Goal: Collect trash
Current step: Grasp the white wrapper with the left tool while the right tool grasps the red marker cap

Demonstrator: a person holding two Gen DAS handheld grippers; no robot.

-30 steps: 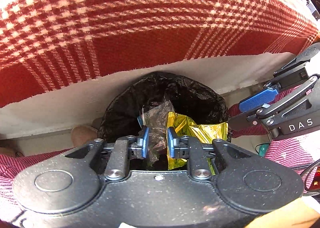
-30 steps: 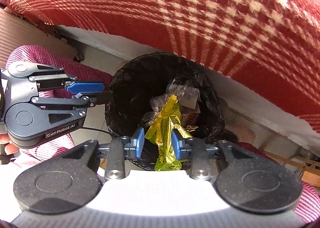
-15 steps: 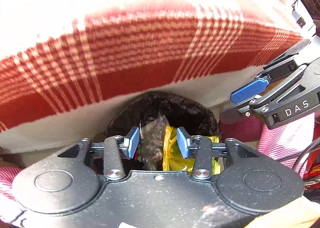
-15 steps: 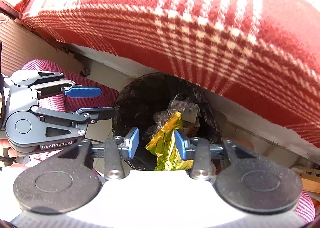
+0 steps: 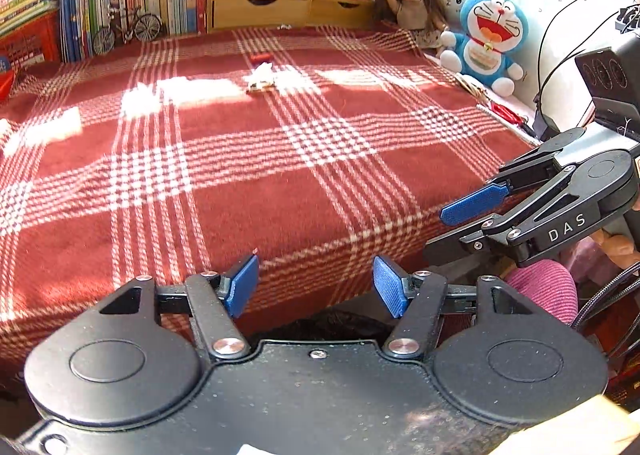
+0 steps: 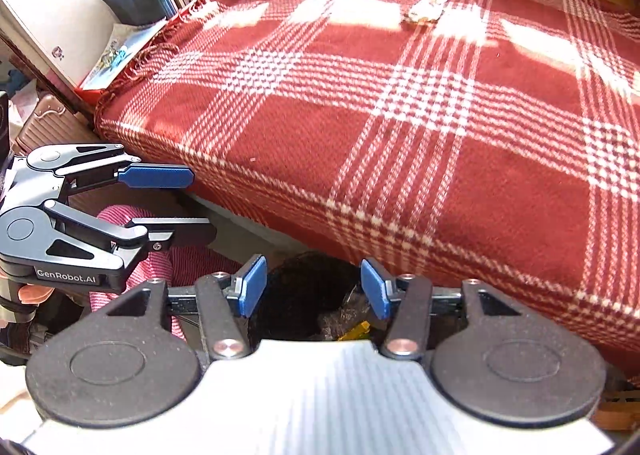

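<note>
Both my left gripper [image 5: 316, 287] and right gripper [image 6: 312, 287] hang empty over the bin [image 6: 296, 295], fingers opening, ready for the wrapper [image 5: 262, 79] far across the bed [image 5: 280, 175].

Beyond the matt black plastic fingers [image 5: 208, 303] with ribbed blue pads [image 5: 242, 289] and shiny metal rivets [image 5: 229, 345] spreads a fuzzy woven red plaid blanket [image 5: 280, 175], while below the fingertips sits a crinkly glossy black bin liner [image 6: 298, 295] holding shiny yellow foil [image 6: 358, 329].
</note>
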